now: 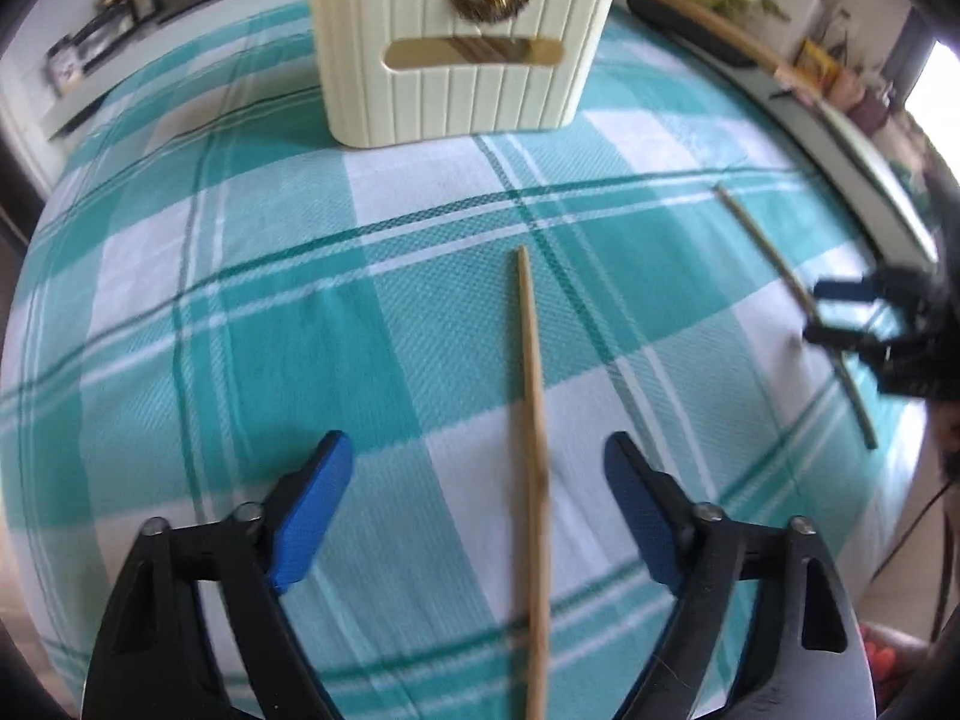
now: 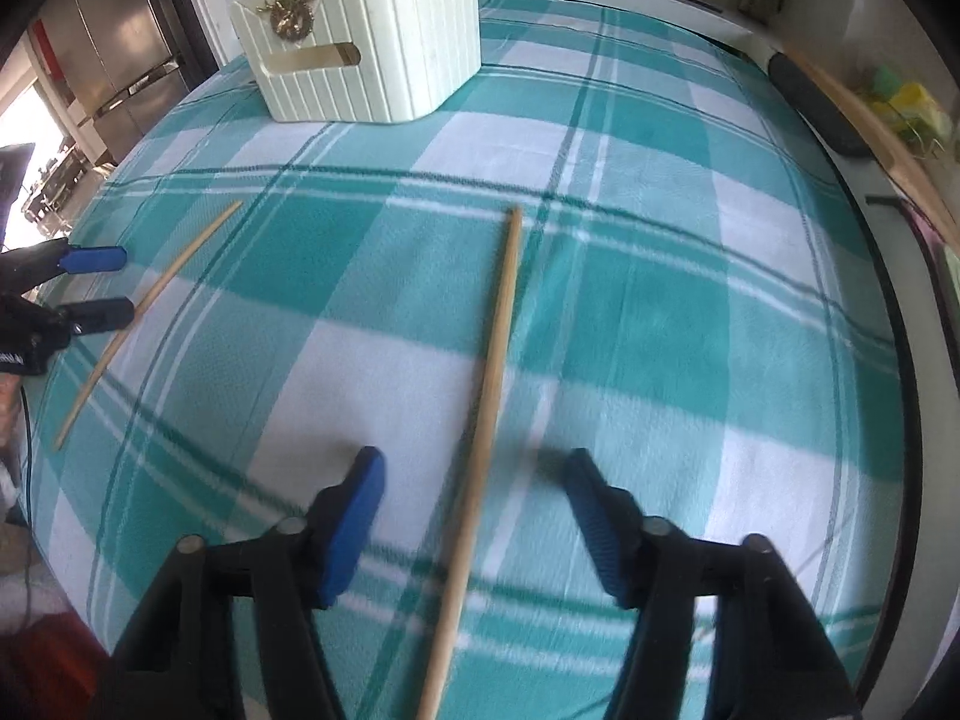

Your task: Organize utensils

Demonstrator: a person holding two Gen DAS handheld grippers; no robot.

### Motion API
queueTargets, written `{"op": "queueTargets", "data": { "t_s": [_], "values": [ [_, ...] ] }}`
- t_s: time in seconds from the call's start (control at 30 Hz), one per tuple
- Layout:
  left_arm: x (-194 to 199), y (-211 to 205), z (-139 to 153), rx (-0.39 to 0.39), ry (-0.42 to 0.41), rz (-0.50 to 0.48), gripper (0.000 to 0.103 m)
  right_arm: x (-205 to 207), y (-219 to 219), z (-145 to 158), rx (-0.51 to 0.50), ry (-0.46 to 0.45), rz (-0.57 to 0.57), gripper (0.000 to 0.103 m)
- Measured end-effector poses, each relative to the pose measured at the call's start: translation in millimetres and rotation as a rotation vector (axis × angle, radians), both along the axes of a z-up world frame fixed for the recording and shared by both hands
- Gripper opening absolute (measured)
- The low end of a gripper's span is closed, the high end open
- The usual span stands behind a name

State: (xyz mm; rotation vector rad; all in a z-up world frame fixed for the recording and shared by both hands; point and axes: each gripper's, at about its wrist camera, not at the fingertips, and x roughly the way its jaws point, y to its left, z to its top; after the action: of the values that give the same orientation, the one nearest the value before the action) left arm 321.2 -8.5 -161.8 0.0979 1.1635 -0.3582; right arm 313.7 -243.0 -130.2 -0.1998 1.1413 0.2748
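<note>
The left hand-held gripper (image 1: 477,468) points down at the worktop (image 1: 198,252), which has a green and white check cloth on it. Its 2 blue pads (image 1: 312,516) stand wide apart. A thin wooden stick (image 1: 534,480) lies flat on the cloth between them. The stick is nearer the right pad, but no pad touches it. Its thin tip points away from the hand-held gripper, toward the cream box (image 1: 462,42).

The box stands far ahead of the left hand-held gripper, at the far side of the cloth. It has a gold trim near the top and a slot for a handle. In the right view some wooden ends stick up out of it.

The right hand-held gripper (image 2: 474,480) also points down. Its pads (image 2: 354,522) stand less wide, about half way. A second stick (image 2: 486,414) lies flat between them, and they do not touch it. This stick also points ahead toward the box (image 2: 366,36), which is far ahead and a bit to the left.

In the left view the right hand-held gripper (image 1: 840,312) shows far off to the right, over its stick (image 1: 774,258). In the right view the left hand-held gripper (image 2: 114,285) shows far off to the left, by its stick (image 2: 150,300).

Both views are a bit blurred.
</note>
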Motion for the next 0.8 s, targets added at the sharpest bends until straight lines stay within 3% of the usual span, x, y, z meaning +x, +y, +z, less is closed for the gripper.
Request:
{"op": "queueTargets", "data": {
  "t_s": [0.07,0.13,0.17,0.2,0.23,0.37,0.63,0.8],
  "values": [
    [11,-9,-2,0.033,0.003,-0.01,0.077,18,3,1,0.014,0.003,-0.018,0.047],
    [19,-16,-3,0.071,-0.001,-0.018,0.062,39,7,2,0.042,-0.005,-0.047,0.039],
    [22,-20,-3,0.087,-0.011,-0.021,0.042,46,9,2,0.048,-0.006,-0.052,0.022],
    [26,-24,-1,0.081,-0.015,-0.03,0.012,55,11,1,0.045,-0.012,-0.062,0.007],
    [29,-26,0,0.057,-0.004,-0.037,0.007,62,14,1,0.034,-0.028,-0.075,0.007],
    [21,-17,15,0.023,-0.061,-0.006,0.005,65,16,18,0.088,-0.057,-0.103,0.007],
    [-44,27,115,-0.193,-0.311,0.019,0.005,-18,15,128,0.264,-0.335,-0.01,0.007],
    [-69,38,163,-0.255,-0.441,0.013,0.005,-52,20,167,0.285,-0.459,0.023,0.007]
  ]
}}
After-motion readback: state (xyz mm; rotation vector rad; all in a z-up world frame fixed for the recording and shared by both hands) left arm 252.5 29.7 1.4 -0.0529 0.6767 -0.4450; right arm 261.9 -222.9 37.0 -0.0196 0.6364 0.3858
